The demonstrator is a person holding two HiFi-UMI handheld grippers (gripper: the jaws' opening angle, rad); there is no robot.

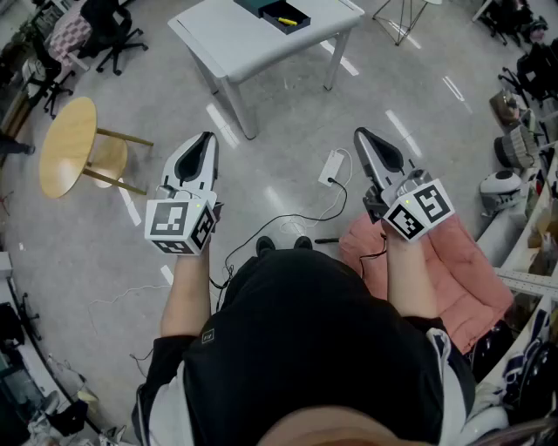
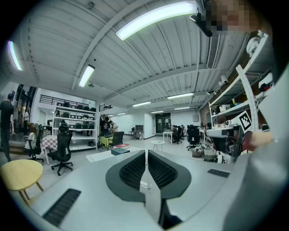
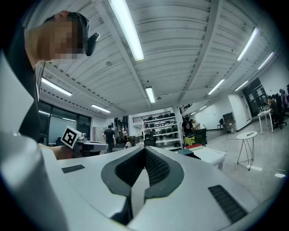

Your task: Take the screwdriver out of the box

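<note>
A dark teal box (image 1: 277, 14) sits on a white table (image 1: 235, 43) at the far end of the floor, with the yellow-handled screwdriver (image 1: 288, 20) lying inside it. I stand well short of the table. My left gripper (image 1: 207, 137) and right gripper (image 1: 359, 132) are held up at chest height, pointing toward it, both shut with nothing between the jaws. In the left gripper view the shut left gripper (image 2: 146, 152) aims at the distant table (image 2: 101, 156) and box (image 2: 120, 151). The right gripper (image 3: 145, 149) is likewise shut, and the box (image 3: 189, 152) shows small to its right.
A round wooden stool (image 1: 68, 145) stands at the left, with office chairs (image 1: 113, 30) behind it. A power strip (image 1: 332, 167) and black cable lie on the floor ahead. A pink cushion (image 1: 458, 261) and cluttered shelves (image 1: 523, 131) are at the right.
</note>
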